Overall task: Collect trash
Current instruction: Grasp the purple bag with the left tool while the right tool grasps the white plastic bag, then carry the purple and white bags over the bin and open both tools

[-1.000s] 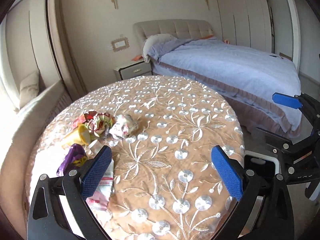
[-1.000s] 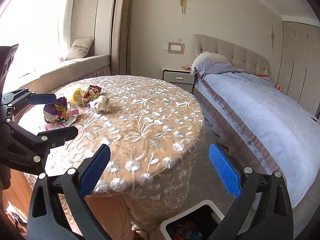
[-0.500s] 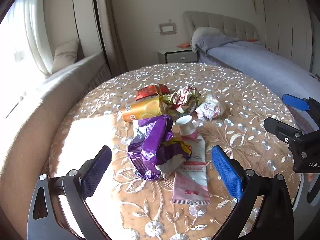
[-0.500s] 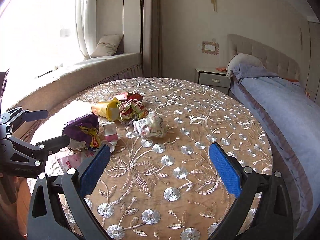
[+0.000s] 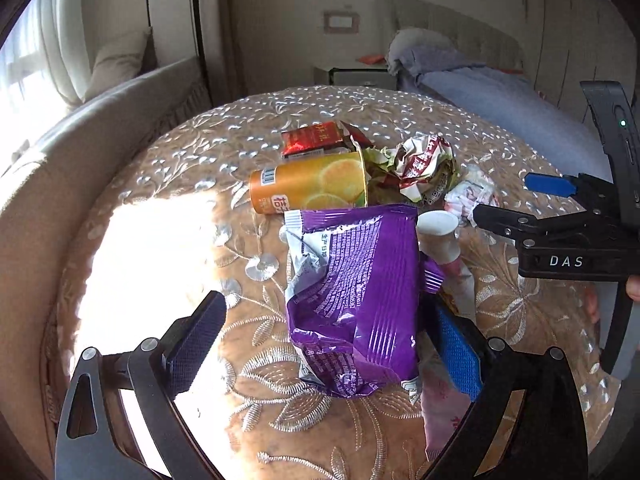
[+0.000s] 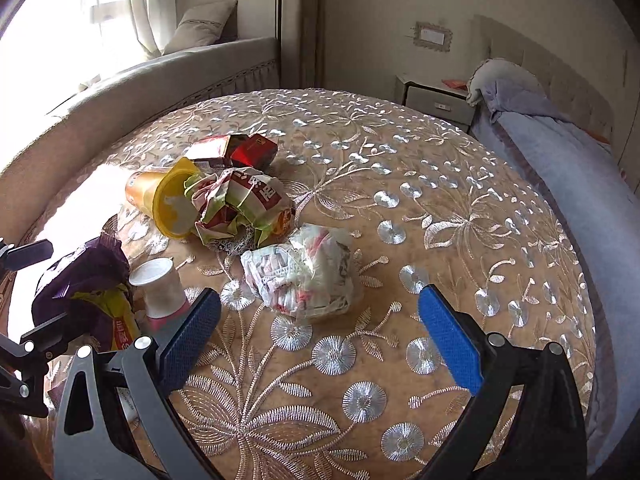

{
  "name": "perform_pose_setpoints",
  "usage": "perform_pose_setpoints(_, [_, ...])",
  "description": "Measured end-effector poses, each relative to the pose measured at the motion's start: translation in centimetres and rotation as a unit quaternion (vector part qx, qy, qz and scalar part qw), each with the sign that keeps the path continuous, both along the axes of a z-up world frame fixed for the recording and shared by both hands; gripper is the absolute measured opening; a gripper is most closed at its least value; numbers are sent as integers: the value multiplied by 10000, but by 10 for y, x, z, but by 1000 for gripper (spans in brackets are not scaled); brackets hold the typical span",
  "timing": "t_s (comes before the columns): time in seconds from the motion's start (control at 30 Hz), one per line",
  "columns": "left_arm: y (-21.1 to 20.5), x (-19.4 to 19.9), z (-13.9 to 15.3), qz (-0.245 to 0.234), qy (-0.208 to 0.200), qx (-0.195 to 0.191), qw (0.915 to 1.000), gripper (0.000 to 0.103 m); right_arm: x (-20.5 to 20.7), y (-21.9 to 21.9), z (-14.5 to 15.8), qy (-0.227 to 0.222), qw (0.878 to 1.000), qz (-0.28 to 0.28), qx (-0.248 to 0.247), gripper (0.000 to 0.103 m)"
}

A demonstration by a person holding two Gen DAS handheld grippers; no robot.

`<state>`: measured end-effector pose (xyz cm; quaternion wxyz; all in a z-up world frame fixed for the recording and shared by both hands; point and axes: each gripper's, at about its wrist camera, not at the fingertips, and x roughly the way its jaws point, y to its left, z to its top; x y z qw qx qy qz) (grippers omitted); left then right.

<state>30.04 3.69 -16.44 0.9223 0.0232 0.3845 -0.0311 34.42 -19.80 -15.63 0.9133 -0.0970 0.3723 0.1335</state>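
A crumpled purple snack bag [image 5: 356, 292] lies on the round embroidered table [image 6: 400, 184]. My left gripper [image 5: 326, 344] straddles it with jaws closing; the right pad sits at the bag's edge and the left pad [image 5: 196, 344] stands clear of it. My right gripper [image 6: 318, 340] is open just short of a crumpled white wrapper [image 6: 304, 276], with nothing between its fingers. Behind lie an orange cup [image 5: 308, 188] on its side, a balled red-and-green wrapper [image 6: 244, 204], a red packet [image 5: 316, 140] and a pink tube with a white cap [image 6: 158, 288], partly under the bag.
A bed [image 6: 560, 160] with a blue cover runs along the right of the table. A cushioned window bench [image 6: 160, 76] curves behind the table on the left. A nightstand [image 6: 436, 100] stands at the back wall. Bright sun falls on the table's left part.
Both grippers have swung left and come down close over the trash pile. The left one now has the purple bag between its fingers, jaws slightly narrower. The right one faces the white wrapper.
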Motion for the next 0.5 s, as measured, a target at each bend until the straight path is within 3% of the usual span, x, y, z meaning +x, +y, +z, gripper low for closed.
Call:
perform_pose_setpoints(0.07, [5,3,-1,-131,102,-447,9989,76,11,4,-7,126,9999,-36,-96,98])
perform_pose_setpoints(0.1, [7,5,-1,-214,143,-655,9975,66,17,6,-11,278,9996,-22,-73,97])
perform_pose_setpoints(0.17, [7,5,-2,-281,141,-759,9966,57,25,5,-16,538,9985,34,135,71])
perform_pose_setpoints(0.27, [2,2,-1,-277,25,-613,9977,48,25,1,-16,630,9973,-33,366,56])
perform_pose_setpoints(0.5, [2,-16,16,-213,-252,-670,9972,42,-8,-4,-6,333,9989,11,315,55])
